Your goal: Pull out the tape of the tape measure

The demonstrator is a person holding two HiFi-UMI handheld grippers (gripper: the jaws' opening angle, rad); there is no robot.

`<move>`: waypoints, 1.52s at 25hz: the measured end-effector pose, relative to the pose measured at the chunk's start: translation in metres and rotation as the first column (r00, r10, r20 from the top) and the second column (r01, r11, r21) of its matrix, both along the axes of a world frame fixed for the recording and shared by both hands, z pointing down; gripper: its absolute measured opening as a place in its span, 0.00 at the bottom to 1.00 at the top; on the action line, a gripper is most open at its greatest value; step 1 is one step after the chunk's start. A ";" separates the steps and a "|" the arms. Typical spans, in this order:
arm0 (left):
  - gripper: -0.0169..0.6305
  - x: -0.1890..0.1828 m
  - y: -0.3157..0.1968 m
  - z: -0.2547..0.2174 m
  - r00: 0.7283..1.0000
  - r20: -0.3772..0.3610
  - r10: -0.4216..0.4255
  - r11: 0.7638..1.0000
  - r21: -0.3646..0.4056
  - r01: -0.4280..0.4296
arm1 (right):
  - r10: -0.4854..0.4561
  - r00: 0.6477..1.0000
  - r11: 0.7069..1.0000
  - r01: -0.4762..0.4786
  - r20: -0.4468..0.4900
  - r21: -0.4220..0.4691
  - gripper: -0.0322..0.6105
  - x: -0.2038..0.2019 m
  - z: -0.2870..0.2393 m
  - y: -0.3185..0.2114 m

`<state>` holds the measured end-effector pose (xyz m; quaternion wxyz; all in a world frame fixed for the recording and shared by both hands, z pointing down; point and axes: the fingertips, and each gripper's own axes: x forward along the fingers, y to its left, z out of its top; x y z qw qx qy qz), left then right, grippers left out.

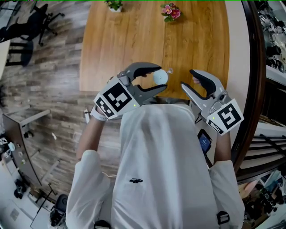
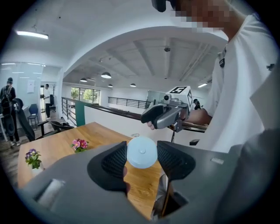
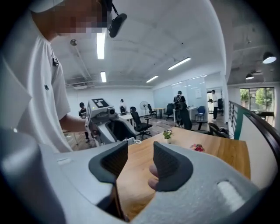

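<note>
A round white tape measure (image 1: pixel 160 77) sits between the two dark pads of my left gripper (image 1: pixel 158 78), held above the near edge of the wooden table (image 1: pixel 134 40). In the left gripper view the disc (image 2: pixel 141 152) fills the gap between the pads, so the left gripper (image 2: pixel 141 160) is shut on it. A small ring (image 1: pixel 170 70) sticks out of the disc toward the table. My right gripper (image 1: pixel 191 86) faces it from the right, a short way off. The right gripper (image 3: pixel 140 160) is open, with only table showing between its pads. It does not touch the tape measure (image 3: pixel 131 140).
Two small flower pots stand at the table's far edge, a purple one (image 1: pixel 115 4) and a pink one (image 1: pixel 171 11). An office chair (image 1: pixel 35 20) stands on the wood floor at far left. A dark railing (image 1: pixel 252 67) runs along the right.
</note>
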<state>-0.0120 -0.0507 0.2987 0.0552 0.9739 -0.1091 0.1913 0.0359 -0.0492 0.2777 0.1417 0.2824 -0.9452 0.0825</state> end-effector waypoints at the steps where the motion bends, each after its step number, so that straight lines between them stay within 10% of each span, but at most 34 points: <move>1: 0.40 0.001 0.002 -0.001 1.000 0.007 0.028 1.000 0.001 -0.028 | -0.041 0.999 0.999 0.041 -0.016 -0.010 0.32 -0.004 0.002 0.003; 17: 0.40 0.009 0.038 -0.004 0.930 0.083 0.358 0.933 -0.007 -0.359 | -0.429 0.901 0.886 0.434 0.064 -0.162 0.32 -0.025 0.001 0.022; 38: 0.40 0.015 0.049 0.002 0.899 0.135 0.416 0.909 -0.026 -0.417 | -0.577 0.815 0.805 0.555 -0.059 -0.209 0.18 -0.034 0.027 0.036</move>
